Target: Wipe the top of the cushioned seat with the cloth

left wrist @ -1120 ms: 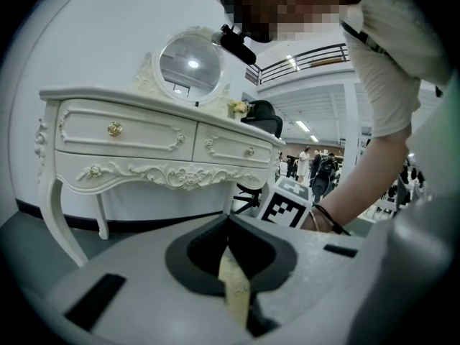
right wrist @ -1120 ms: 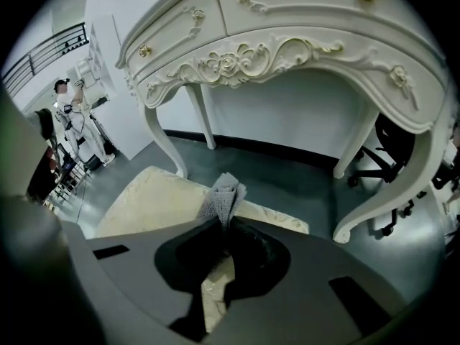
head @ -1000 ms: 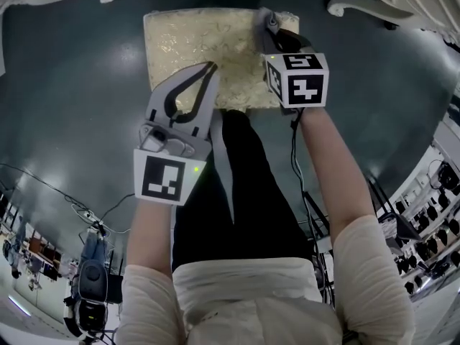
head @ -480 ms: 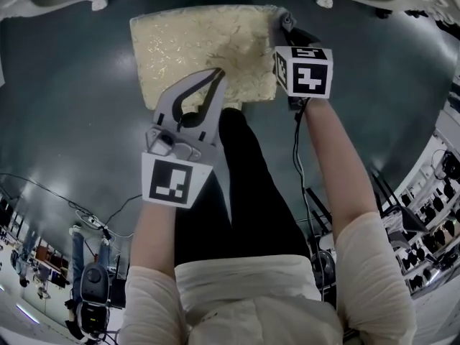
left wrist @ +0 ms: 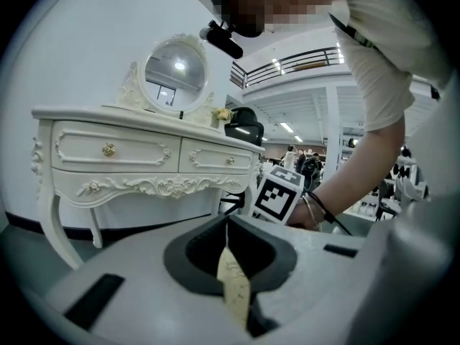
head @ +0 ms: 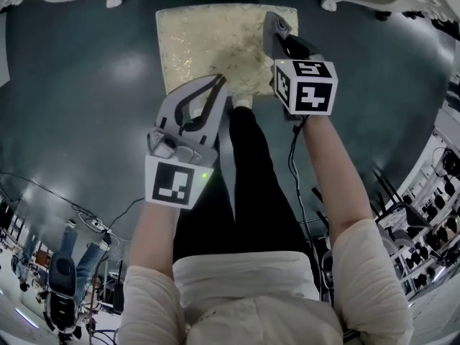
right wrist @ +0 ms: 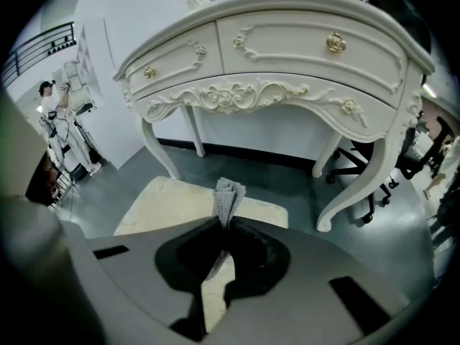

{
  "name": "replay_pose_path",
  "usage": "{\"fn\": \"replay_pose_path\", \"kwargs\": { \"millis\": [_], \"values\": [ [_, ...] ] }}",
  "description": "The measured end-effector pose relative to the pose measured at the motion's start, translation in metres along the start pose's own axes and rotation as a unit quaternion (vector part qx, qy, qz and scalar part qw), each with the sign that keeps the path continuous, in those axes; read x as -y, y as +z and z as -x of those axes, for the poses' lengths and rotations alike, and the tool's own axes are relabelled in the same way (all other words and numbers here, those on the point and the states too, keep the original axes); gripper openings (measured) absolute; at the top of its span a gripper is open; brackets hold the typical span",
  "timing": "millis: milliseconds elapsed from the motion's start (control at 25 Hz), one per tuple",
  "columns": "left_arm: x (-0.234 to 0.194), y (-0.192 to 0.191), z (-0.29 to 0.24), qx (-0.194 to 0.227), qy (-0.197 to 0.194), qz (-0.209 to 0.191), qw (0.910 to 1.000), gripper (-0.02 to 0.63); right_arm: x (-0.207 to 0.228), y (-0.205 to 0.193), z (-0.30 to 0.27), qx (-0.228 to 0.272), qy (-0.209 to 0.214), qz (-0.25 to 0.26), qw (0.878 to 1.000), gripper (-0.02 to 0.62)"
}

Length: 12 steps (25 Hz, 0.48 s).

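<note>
Right gripper (right wrist: 221,225) clamped on the grey cloth (right wrist: 228,195), which hangs above the right edge of the cushioned seat (head: 205,42). Left gripper (head: 218,83) closed, nothing held (tips over the seat's near edge).

Left tool (head: 218,80) closed, empty; right tool (head: 273,34) clamped on cloth (right wrist: 228,192)

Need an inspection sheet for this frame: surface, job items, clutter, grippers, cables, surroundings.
Surface: cushioned seat, cream patterned top, on dark floor.
Job's things: grey cloth, bunched, above the seat's right side.
Clutter: nothing seen.
Grippers: right gripper shut on the cloth; left gripper shut, empty, by the seat's near edge.
Cables: black cable along the right forearm; thin floor cable at lower left.
Surroundings: white dressing table, mirror, office chair.
</note>
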<state>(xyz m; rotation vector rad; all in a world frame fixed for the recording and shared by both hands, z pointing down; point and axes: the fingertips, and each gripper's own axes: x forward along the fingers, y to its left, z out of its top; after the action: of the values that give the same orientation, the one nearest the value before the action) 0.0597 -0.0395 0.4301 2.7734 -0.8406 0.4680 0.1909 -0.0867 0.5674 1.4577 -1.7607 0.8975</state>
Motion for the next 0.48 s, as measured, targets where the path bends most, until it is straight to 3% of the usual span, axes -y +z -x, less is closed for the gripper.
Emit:
{"fn": "replay_pose_path", "kwargs": {
  "millis": [360,480],
  "values": [
    [-0.049,-0.03,0.074,-0.018,0.018,0.003,0.9997,0.002,-0.136,-0.004,-0.021,-0.018,0.076,0.015,0.997,0.028],
    [-0.069,-0.04,0.097,-0.019,0.035,0.021,0.999,0.002,-0.178,-0.001,-0.031,-0.024,0.103,0.026,0.994,0.028]
  ]
}}
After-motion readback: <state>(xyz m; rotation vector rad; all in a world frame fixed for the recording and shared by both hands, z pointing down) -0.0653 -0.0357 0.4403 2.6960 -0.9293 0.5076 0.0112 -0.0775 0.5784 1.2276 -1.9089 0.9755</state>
